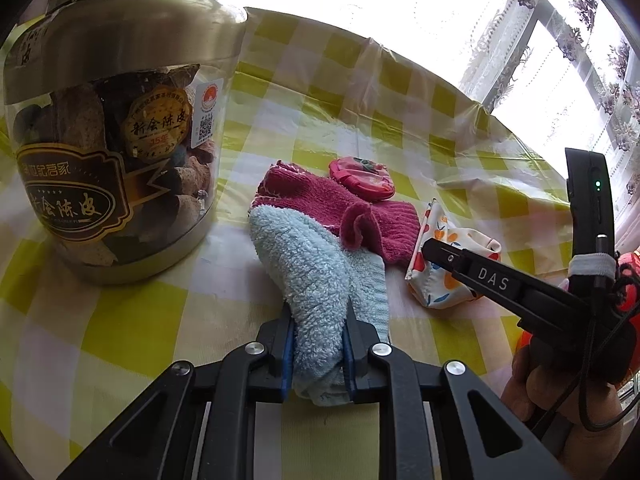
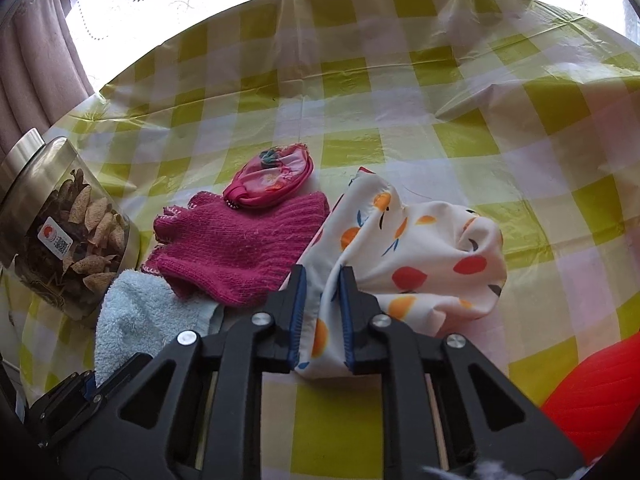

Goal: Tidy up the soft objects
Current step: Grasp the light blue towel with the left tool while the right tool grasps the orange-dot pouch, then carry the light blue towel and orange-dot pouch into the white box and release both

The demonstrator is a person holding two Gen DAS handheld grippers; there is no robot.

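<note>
- Left tool point(image 1: 319, 340) is clamped on the near end of a fluffy light-blue towel point(image 1: 304, 272), blue pads pressing into it from both sides. The rest of the towel lies stretched away across the counter point(image 1: 120, 320).
- Right tool point(image 2: 323, 312) is pinched on a fold of the white fruit-print cloth point(image 2: 420, 248), the one with oranges and red fruit on it. The cloth bunches up between the pads and puffs out to the right of them.
- Both tools are low over the counter and pointing down at an angle, right next to each other. In the left wrist view you can see the right tool coming in from the right, with a hand point(image 1: 560, 392) wrapped around its grip.
- Middle of the pile: a magenta knitted piece point(image 2: 240, 248), sitting between the towel and the fruit cloth and touching both.
- On the far edge of the knit there's a small pink pouch point(image 2: 268, 184) with a print on it, resting partly on the knit.
- Far left is a big clear jar point(image 1: 112, 152) with a silver lid, gold-and-brown labels and dried brown stuff inside. It stands upright just beside the towel.
- Counter has a yellow-and-white checked plastic cover, a bit wrinkled at the far side.
- Something bright red-orange point(image 2: 600, 392) peeks in at the near right corner, can't tell what it is.
</note>
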